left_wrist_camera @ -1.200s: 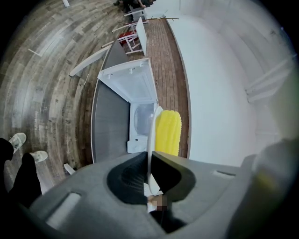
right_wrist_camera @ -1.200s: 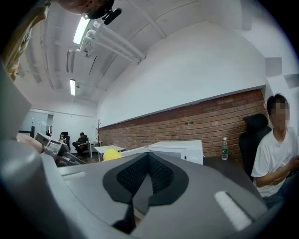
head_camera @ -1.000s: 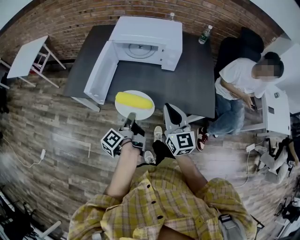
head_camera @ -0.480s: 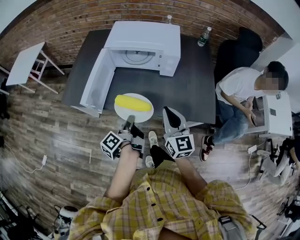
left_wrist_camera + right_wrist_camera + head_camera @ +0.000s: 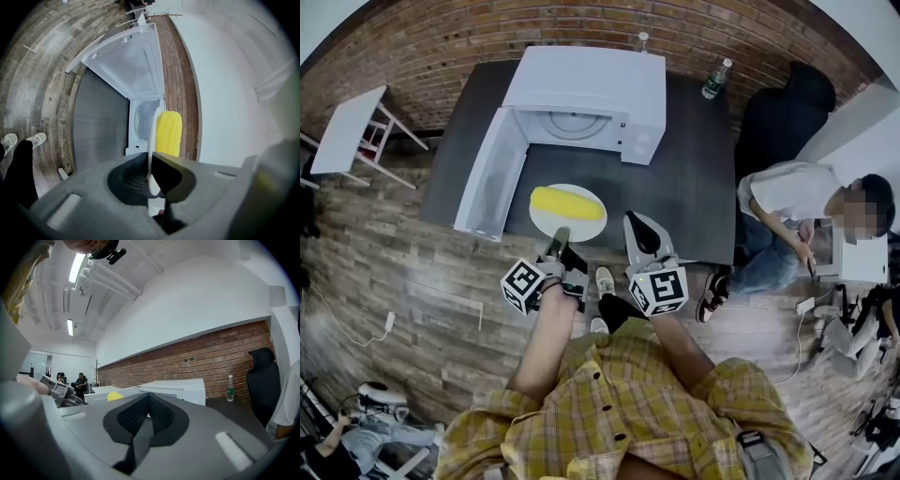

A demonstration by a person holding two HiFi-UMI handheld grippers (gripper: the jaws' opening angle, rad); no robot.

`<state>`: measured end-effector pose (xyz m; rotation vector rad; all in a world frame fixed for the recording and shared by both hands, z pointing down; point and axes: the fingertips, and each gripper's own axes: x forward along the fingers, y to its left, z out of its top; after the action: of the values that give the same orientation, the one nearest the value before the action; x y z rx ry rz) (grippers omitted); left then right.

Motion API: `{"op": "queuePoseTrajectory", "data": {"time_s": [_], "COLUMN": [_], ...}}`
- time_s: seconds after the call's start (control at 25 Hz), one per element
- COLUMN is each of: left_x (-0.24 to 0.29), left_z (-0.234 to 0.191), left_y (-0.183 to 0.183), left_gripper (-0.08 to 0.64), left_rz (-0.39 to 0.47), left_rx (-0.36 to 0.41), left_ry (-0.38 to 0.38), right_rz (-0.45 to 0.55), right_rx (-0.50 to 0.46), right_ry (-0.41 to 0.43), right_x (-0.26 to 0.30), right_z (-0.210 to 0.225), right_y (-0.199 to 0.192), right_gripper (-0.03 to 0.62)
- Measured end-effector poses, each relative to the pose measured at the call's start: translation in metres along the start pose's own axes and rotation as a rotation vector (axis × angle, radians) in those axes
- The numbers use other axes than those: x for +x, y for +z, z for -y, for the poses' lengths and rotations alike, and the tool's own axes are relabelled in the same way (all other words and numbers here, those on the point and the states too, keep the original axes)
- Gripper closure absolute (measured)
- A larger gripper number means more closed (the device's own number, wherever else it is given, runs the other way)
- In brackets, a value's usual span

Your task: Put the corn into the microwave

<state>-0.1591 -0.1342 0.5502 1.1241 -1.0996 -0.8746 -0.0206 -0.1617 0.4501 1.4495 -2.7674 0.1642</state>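
Observation:
A yellow corn cob (image 5: pixel 567 202) lies on a white plate (image 5: pixel 584 225). My left gripper (image 5: pixel 558 242) is shut on the plate's near rim and holds it over the front edge of the dark table (image 5: pixel 675 187). In the left gripper view the plate (image 5: pixel 151 150) shows edge-on between the jaws, with the corn (image 5: pixel 168 133) on its right face. Beyond it stands the white microwave (image 5: pixel 586 80), its door (image 5: pixel 487 173) swung open to the left. My right gripper (image 5: pixel 639 230) hovers beside the plate, shut and empty; its jaws also meet in the right gripper view (image 5: pixel 149 414).
A water bottle (image 5: pixel 715 79) stands at the table's far right corner. A black chair (image 5: pixel 783 112) and a seated person (image 5: pixel 797 197) are to the right of the table. A small white table (image 5: pixel 352 122) stands at the far left.
Both grippers and the plate with the corn have moved forward; the plate now sits further over the table, nearer the open microwave. The grip on the plate is unchanged.

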Motion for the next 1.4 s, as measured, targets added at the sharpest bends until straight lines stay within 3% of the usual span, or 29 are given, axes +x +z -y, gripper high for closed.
{"op": "queuePoseTrajectory", "data": {"time_s": [0.76,1.4], "left_x": [0.115,0.191], "left_z": [-0.006,-0.036], "left_y": [0.044,0.078], "left_gripper": [0.541,0.54], "left_rz": [0.003,0.022], "left_rx": [0.0,0.014], "left_ry": [0.041,0.105], "right_rz": [-0.038,-0.057], "right_rx": [0.027,0.031], "right_ry": [0.011,0.023], "right_x": [0.087,0.132], "right_z": [0.048,0.074], "right_y": [-0.017,-0.023], "right_gripper": [0.589,0.591]}}
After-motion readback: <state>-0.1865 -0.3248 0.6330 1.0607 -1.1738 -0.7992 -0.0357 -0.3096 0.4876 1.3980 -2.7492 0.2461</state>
